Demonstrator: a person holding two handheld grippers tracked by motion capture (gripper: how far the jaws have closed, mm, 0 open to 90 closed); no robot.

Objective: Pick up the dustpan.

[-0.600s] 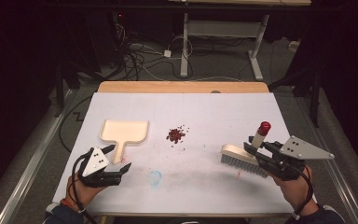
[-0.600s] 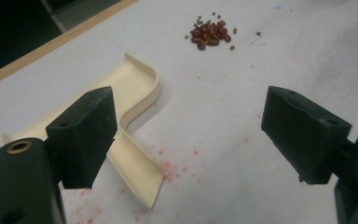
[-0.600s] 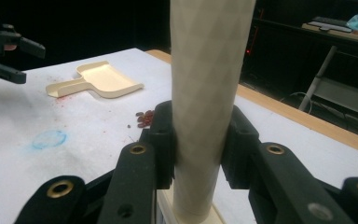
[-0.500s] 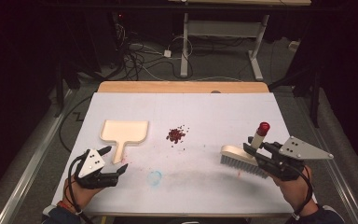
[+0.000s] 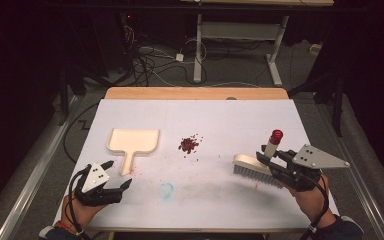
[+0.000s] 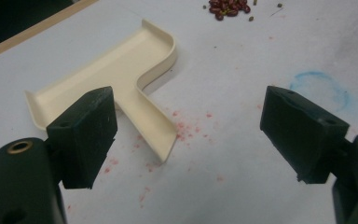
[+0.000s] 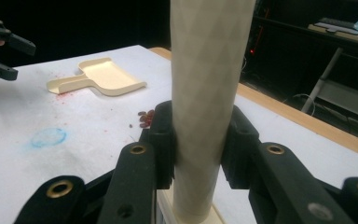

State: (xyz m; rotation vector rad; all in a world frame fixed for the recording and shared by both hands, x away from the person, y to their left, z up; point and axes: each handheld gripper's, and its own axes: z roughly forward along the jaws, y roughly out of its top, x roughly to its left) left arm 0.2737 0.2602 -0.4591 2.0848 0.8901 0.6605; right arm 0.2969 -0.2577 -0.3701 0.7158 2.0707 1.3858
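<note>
A cream dustpan (image 5: 132, 141) lies at the left of the white table, its handle pointing to the near edge. My left gripper (image 5: 120, 173) hovers open just short of that handle's end; in the left gripper view the handle (image 6: 151, 121) lies between the spread jaws of the left gripper (image 6: 186, 130). A small pile of red beans (image 5: 189, 144) sits mid-table. My right gripper (image 5: 266, 157) is shut on the white, red-tipped handle (image 7: 207, 93) of a brush (image 5: 252, 168), whose bristles rest on the table at the right.
A blue ring stain (image 5: 166, 189) and pink smudges (image 6: 186, 130) mark the table cover near the front. The table's wooden far edge (image 5: 195, 93) borders a dark floor with cables and a desk frame. A few stray beans (image 6: 265, 7) lie beside the pile.
My left gripper has drifted slightly left and nearer and turned toward the dustpan handle, still open. The right gripper and the brush have stayed put.
</note>
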